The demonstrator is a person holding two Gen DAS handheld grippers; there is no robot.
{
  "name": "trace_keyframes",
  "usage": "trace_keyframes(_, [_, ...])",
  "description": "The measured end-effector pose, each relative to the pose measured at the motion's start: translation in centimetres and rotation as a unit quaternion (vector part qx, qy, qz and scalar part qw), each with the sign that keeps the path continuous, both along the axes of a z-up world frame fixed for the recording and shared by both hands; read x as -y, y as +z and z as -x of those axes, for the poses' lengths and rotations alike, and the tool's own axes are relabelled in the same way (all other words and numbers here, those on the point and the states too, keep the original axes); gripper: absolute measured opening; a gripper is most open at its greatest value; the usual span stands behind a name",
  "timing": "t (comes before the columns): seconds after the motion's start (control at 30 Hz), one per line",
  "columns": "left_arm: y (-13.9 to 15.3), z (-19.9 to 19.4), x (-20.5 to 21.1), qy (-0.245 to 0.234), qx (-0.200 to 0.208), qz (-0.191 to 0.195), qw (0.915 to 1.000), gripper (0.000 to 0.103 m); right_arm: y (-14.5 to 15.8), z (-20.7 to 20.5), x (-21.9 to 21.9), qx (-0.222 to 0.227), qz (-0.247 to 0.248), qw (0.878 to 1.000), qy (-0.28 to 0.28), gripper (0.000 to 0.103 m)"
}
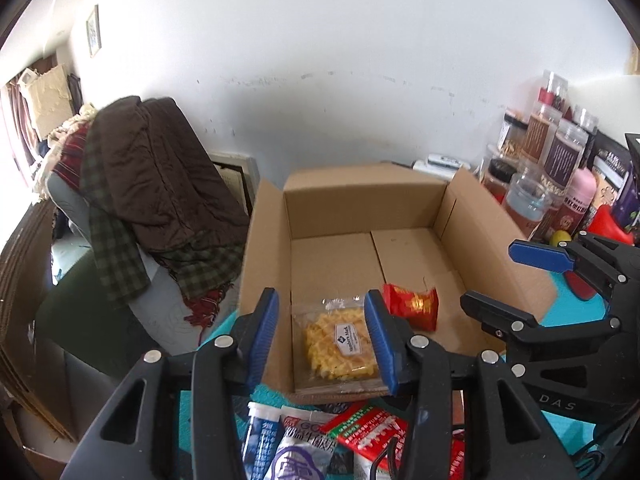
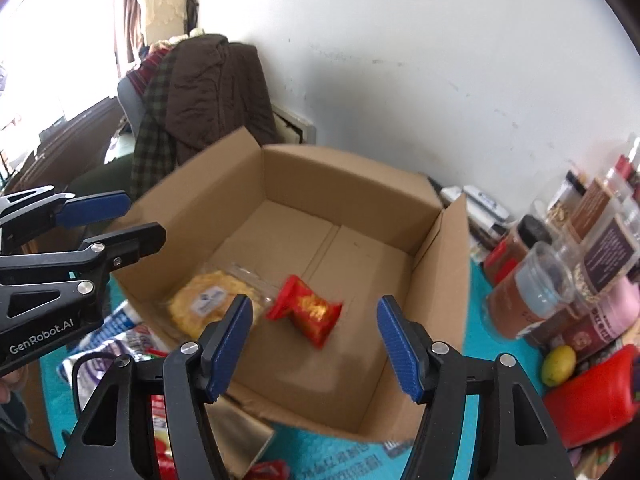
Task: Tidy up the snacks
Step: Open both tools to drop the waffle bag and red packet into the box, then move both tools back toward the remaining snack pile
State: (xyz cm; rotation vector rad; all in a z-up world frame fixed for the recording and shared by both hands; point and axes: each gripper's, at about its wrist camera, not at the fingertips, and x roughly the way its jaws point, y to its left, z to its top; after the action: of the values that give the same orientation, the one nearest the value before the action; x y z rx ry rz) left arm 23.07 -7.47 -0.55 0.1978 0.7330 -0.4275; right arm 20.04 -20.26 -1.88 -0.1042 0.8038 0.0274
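An open cardboard box [image 1: 360, 200] [image 2: 344, 176] stands on a teal mat. Inside lie a clear pack of yellow snacks [image 1: 340, 340] [image 2: 204, 304] and a small red packet [image 1: 412, 304] [image 2: 308, 310]. My left gripper [image 1: 322, 336] is open and empty above the box's near edge, over the yellow pack. My right gripper [image 2: 316, 344] is open and empty above the box's front, just before the red packet. Each gripper also shows in the other's view: the right [image 1: 516, 276], the left [image 2: 128, 220]. Several more snack packs [image 1: 320, 440] [image 2: 112, 344] lie on the mat in front of the box.
Jars and bottles [image 1: 552, 168] [image 2: 580, 272], a red container [image 2: 592, 396] and a yellow lemon [image 2: 558, 366] crowd the right side. A chair draped with brown and checked clothes [image 1: 152, 184] [image 2: 200, 96] stands left of the box. A white wall is behind.
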Motion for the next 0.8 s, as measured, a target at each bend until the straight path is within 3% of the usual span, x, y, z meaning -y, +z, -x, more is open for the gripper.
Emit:
trace_keyframes(0.43, [6.7, 6.0, -3.0, 0.005, 0.064, 0.039, 0.9972, 0.045, 7.0, 6.5, -2.2, 0.087, 0.012, 0.996, -0.003, 0.065])
trace_keyframes(0.5, [7.3, 6.9, -3.3, 0.006, 0.073, 0.042, 0.9964, 0.064, 8.0, 7.8, -2.5, 0.101, 0.012, 0.995, -0.004, 0.07])
trace_keyframes(0.57, [8.1, 8.3, -4.0, 0.012, 0.094, 0.05, 0.9943, 0.075, 8.7, 9.0, -2.7, 0.113, 0.01, 0.994, -0.003, 0.071])
trace_keyframes(0.63, [8.8, 9.5, -4.4, 0.015, 0.109, 0.052, 0.9926, 0.075, 9.2, 10.0, -3.0, 0.12, 0.012, 0.993, -0.004, 0.072])
trace_keyframes(0.8, [9.9, 11.8, -5.5, 0.013, 0.114, 0.066, 0.9912, 0.075, 10.1, 12.6, -3.7, 0.138, 0.014, 0.99, -0.008, 0.086])
